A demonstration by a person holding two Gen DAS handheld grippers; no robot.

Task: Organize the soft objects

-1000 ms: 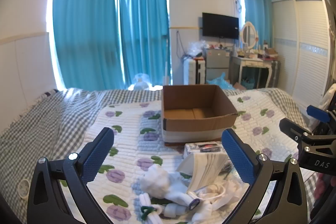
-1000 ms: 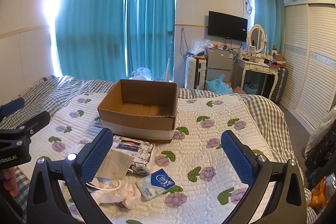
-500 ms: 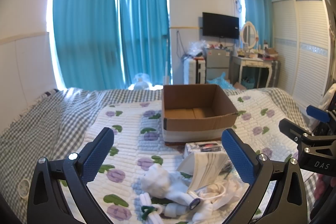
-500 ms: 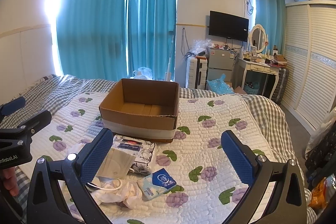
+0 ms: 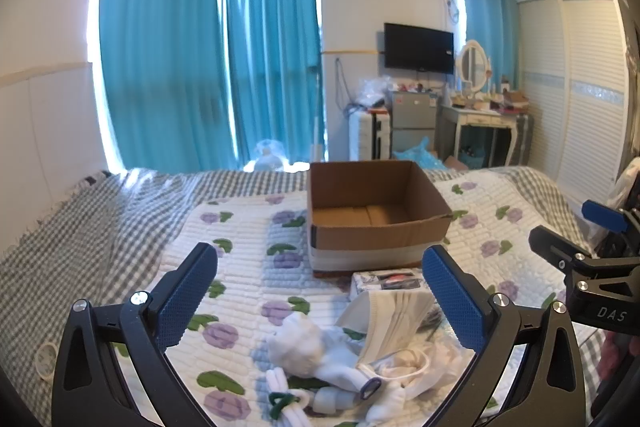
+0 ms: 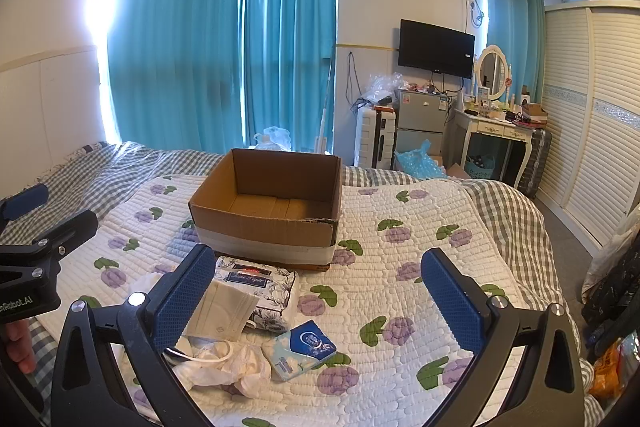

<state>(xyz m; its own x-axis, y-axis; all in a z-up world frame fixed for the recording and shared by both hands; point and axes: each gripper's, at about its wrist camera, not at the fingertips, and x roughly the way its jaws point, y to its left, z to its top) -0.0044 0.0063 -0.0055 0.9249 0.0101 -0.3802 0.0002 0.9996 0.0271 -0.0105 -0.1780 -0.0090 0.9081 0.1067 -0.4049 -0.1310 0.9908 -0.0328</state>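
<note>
An open, empty cardboard box [image 5: 376,215] [image 6: 268,211] stands on the quilted bed. In front of it lies a pile of soft things: a white plush toy [image 5: 308,347], a stack of face masks [image 5: 392,315] [image 6: 228,311], a floral tissue pack [image 6: 260,283] [image 5: 386,281], a blue pocket tissue pack [image 6: 306,347], crumpled white cloth [image 6: 228,367] and a bundled white cord [image 5: 288,403]. My left gripper [image 5: 320,291] is open above the pile, empty. My right gripper [image 6: 318,291] is open and empty, above the tissue packs. Each gripper shows at the edge of the other's view.
The bed has a flowered white quilt [image 6: 400,267] over a grey checked sheet [image 5: 80,227]. Teal curtains [image 6: 224,47], a TV [image 6: 436,49], a small fridge [image 6: 420,125], a dressing table [image 6: 496,131] and a wardrobe [image 6: 592,115] stand beyond the bed.
Almost nothing differs. The right wrist view has shifted very slightly, so the box and pile sit a touch further right in it. Both grippers stay open.
</note>
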